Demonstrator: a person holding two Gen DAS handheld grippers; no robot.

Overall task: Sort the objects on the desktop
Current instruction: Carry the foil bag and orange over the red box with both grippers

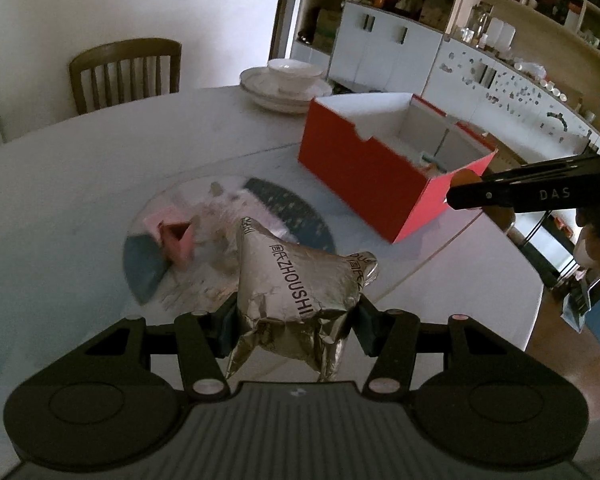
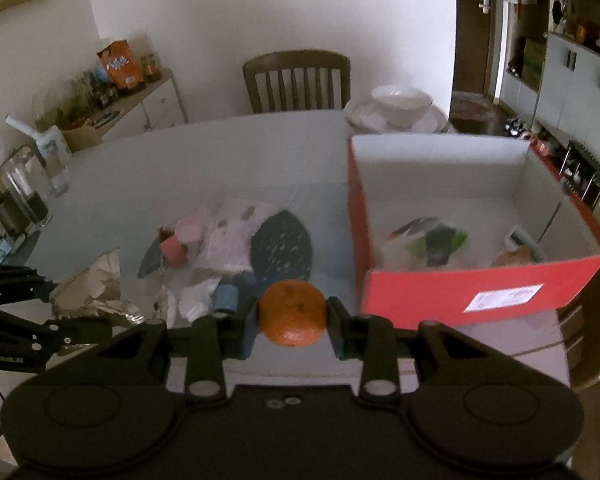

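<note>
My left gripper [image 1: 294, 316] is shut on a silver foil packet [image 1: 300, 280] printed ZHOUSHI and holds it above the table. The packet [image 2: 88, 288] and left gripper [image 2: 40, 320] also show at the left of the right wrist view. My right gripper [image 2: 292, 320] is shut on an orange [image 2: 292, 312], held above the table just left of the red box [image 2: 460, 292]. The right gripper [image 1: 464, 194] shows at the right of the left wrist view, near the red box [image 1: 364, 168]. The box is open and holds a few items [image 2: 432, 240].
A round glass turntable [image 1: 228, 232] in the table's middle carries pink and blue clutter [image 2: 204, 248]. Stacked white dishes with a bowl [image 1: 288, 84] stand at the far side. A wooden chair [image 2: 296, 80] stands behind the table. A glass jug [image 2: 16, 200] stands at the left.
</note>
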